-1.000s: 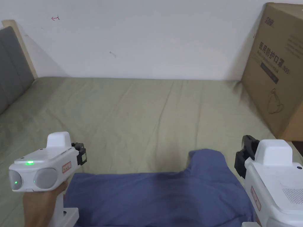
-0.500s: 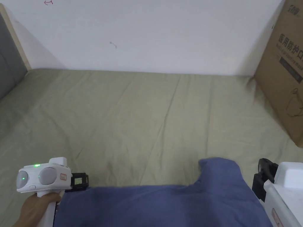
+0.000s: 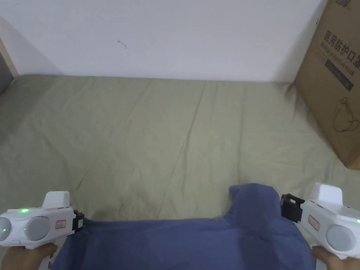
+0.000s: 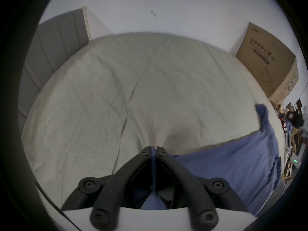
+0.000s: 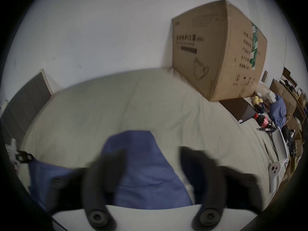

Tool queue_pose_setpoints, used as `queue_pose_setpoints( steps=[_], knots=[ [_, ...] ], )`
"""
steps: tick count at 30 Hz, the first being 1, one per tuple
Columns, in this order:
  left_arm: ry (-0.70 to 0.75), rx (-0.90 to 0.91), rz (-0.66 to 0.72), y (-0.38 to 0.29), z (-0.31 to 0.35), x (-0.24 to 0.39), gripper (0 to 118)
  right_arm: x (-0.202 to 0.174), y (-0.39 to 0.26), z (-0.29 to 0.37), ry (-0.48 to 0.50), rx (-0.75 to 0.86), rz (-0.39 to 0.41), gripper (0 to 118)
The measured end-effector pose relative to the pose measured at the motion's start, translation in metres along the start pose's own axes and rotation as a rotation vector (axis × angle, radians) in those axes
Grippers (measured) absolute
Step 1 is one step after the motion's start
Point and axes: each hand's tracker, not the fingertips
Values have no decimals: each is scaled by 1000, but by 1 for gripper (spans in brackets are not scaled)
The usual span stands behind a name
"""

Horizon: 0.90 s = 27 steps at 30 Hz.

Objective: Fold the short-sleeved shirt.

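Left gripper view is showing the left gripper (image 4: pixel 154 148) pinching the blue shirt (image 4: pixel 233 164) at its edge, jaws closed on cloth. Soft, light fabric (likely to sag between holds) is lying on the bed (image 3: pixel 158 140). The right gripper (image 5: pixel 152 158) is hovering with jaws apart, a sleeve between them, ungripped.

Shirt (image 3: pixel 182 242) on bed (image 3: pixel 158 140), near edge; box (image 3: pixel 334 81) behind, right.
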Motion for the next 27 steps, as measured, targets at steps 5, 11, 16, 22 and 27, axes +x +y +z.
queue_pose_setpoints(
  steps=[5, 11, 16, 22, 27],
  knots=[
    [-52, 48, 4, 4, 42, 3, 1, 3, 0, -52, -102, -157, 66, 103],
    [-59, 61, 9, 2, 54, 4, 1, -15, -29, -86, 117, -464, -49, 72],
    [-50, 50, 15, -5, 57, 4, 1, -17, -25, -58, 16, -300, 82, 2],
    [-37, 61, 53, -17, 71, 0, 1, -20, -17, 16, 88, -154, 102, 2],
    [-14, 86, 83, -34, 100, -7, 1, 8, -21, 105, 177, -19, 55, 2]
  ],
)
